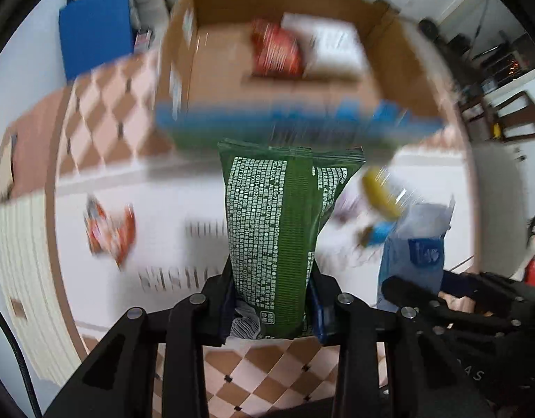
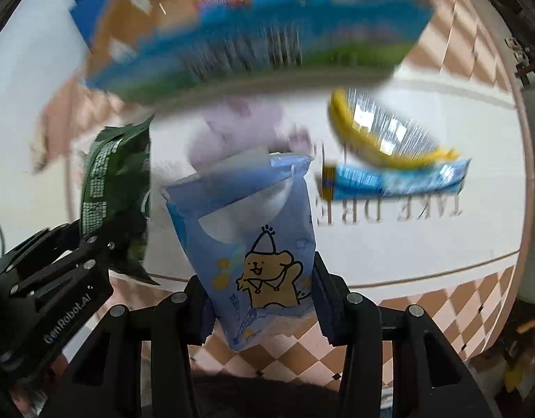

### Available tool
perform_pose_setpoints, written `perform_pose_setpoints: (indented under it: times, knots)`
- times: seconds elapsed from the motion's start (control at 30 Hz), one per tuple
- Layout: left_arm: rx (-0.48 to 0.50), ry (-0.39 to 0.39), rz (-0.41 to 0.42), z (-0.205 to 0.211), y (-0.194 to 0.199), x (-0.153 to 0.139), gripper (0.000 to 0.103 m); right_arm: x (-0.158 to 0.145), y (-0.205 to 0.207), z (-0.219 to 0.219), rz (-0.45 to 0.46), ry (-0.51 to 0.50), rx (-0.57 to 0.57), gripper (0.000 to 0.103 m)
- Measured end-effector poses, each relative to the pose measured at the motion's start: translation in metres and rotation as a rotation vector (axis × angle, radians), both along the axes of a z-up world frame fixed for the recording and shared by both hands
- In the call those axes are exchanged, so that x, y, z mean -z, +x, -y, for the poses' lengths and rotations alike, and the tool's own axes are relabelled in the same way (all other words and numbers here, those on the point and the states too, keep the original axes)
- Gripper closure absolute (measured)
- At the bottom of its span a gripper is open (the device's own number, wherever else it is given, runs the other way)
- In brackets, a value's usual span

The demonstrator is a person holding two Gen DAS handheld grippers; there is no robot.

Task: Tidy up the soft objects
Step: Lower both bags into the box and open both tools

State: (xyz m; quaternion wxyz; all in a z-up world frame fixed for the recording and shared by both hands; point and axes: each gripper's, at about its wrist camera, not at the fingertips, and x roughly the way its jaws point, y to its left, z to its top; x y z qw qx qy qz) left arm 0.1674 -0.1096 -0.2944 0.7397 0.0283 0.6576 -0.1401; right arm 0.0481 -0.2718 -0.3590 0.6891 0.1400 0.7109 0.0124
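Observation:
My left gripper (image 1: 272, 308) is shut on a green packet (image 1: 278, 230) with white print, held upright above the white mat; the packet also shows in the right wrist view (image 2: 114, 188). My right gripper (image 2: 262, 308) is shut on a light blue pouch (image 2: 257, 244) with a yellow bear drawing; the pouch also shows in the left wrist view (image 1: 417, 244). An open cardboard box (image 1: 218, 55) stands beyond, holding a red packet (image 1: 276, 50) and a white pack (image 1: 333, 47). The background is blurred by motion.
A blue and green pack (image 2: 260, 35) leans at the box's near side. On the white mat (image 2: 424, 244) lie a yellow packet (image 2: 382, 132), a blue packet (image 2: 393, 179), a pale purple soft thing (image 2: 232, 129) and an orange packet (image 1: 109, 231). Checkered floor surrounds the mat.

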Motion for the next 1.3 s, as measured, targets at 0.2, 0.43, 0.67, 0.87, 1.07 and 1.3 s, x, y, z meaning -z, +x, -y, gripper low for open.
perform_pose_setpoints:
  times: [0.2,0.43,0.67,0.87,1.07,1.3]
  knots:
    - [-0.022,0.000,0.001,0.018,0.094,-0.024,0.071,-0.076,0.058,0.027,0.141,0.036,0.008,0.054]
    - [-0.073,0.054,-0.215,0.021,0.186,0.043,0.071,-0.054,0.179,0.020,0.127,0.048,-0.015,0.054]
    - [-0.095,0.085,-0.325,0.017,0.199,0.098,0.071,0.006,0.223,0.008,0.055,0.017,-0.055,0.054]
    - [-0.119,0.067,-0.314,0.009,0.197,0.100,0.069,0.026,0.224,0.004,0.004,0.010,-0.072,0.053]
    - [-0.112,0.067,-0.285,0.008,0.190,0.087,0.059,0.034,0.227,0.001,-0.017,0.031,-0.096,0.015]
    - [-0.124,0.067,-0.197,-0.001,0.180,0.058,0.015,0.025,0.220,0.003,0.021,-0.062,-0.105,0.000]
